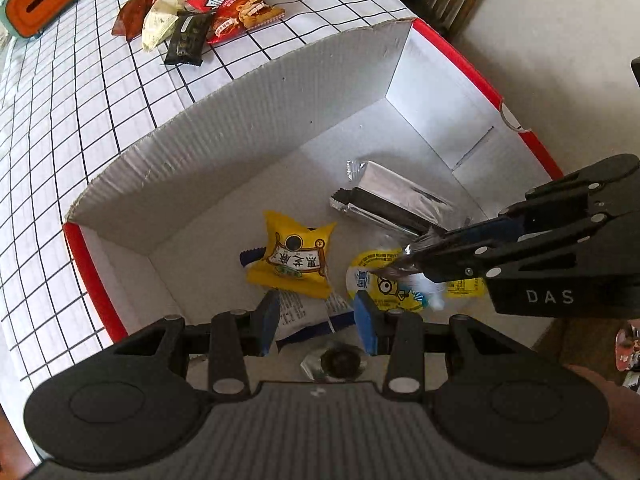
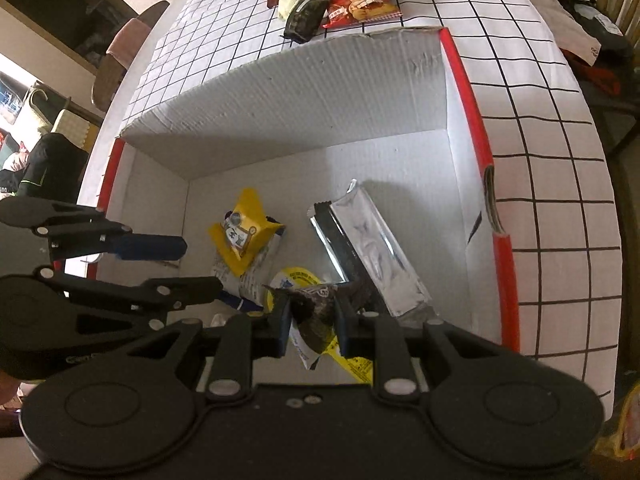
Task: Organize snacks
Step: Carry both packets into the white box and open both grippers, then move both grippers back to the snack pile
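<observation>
White grid-patterned cloth covers the counter (image 2: 540, 168), and on it sits an open cardboard box (image 2: 280, 92) with red edges, already holding a yellow snack packet (image 1: 294, 258), a silver-wrapped bar (image 1: 394, 200), a round yellow-lidded cup (image 1: 384, 280) and a white-and-blue packet beneath them. The right hand-held gripper (image 2: 312, 314) reaches down into the box with its jaws clamped on a small dark-wrapped snack (image 2: 314, 304), hanging just above the yellow-lidded cup. The left hand-held gripper (image 1: 316, 320) hovers over the box's near side, jaws partly apart with nothing between them. Several snacks still lie on the cloth beyond the box: a red biscuit packet (image 1: 236, 4), a black one (image 1: 188, 38), a cream one and a brown one. The step in hand looks like depositing the dark snack; next, the right jaws should part to drop it, then one gripper should go for the remaining pile.
</observation>
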A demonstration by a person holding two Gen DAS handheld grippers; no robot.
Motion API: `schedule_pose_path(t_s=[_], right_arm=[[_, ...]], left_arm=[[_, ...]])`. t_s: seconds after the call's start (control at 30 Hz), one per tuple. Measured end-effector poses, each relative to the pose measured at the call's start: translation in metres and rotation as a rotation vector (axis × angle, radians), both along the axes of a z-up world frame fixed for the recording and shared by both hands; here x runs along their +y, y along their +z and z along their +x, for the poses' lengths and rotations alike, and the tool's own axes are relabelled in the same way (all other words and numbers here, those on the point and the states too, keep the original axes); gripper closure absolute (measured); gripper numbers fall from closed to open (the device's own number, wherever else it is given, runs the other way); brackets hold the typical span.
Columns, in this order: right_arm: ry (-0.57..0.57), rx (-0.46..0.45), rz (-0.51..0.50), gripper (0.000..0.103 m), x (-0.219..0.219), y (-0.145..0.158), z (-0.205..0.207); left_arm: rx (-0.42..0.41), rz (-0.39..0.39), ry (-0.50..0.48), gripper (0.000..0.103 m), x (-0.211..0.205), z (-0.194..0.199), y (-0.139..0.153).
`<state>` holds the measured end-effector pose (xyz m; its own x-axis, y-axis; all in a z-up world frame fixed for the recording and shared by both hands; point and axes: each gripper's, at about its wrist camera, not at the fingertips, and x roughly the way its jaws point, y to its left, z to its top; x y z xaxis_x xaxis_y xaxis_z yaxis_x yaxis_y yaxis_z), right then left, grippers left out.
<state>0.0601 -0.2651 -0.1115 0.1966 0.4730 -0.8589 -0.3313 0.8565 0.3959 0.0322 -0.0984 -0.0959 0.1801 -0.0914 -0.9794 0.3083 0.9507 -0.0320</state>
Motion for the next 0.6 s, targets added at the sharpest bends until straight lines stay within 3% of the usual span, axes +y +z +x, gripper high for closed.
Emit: schedule_pose_path(t_s=[0.4, 0.6], right_arm=[[0.028, -0.107, 0.026, 0.078, 0.0, 0.03, -0.014], [0.034, -0.15, 0.048, 0.077, 0.001, 0.046, -0.017]], left_arm=[[-0.081, -0.026, 0.024, 0.062, 0.009, -0.009, 0.023], [-0.141, -0.051, 0.043, 0.05, 0.015, -0.01, 0.043]])
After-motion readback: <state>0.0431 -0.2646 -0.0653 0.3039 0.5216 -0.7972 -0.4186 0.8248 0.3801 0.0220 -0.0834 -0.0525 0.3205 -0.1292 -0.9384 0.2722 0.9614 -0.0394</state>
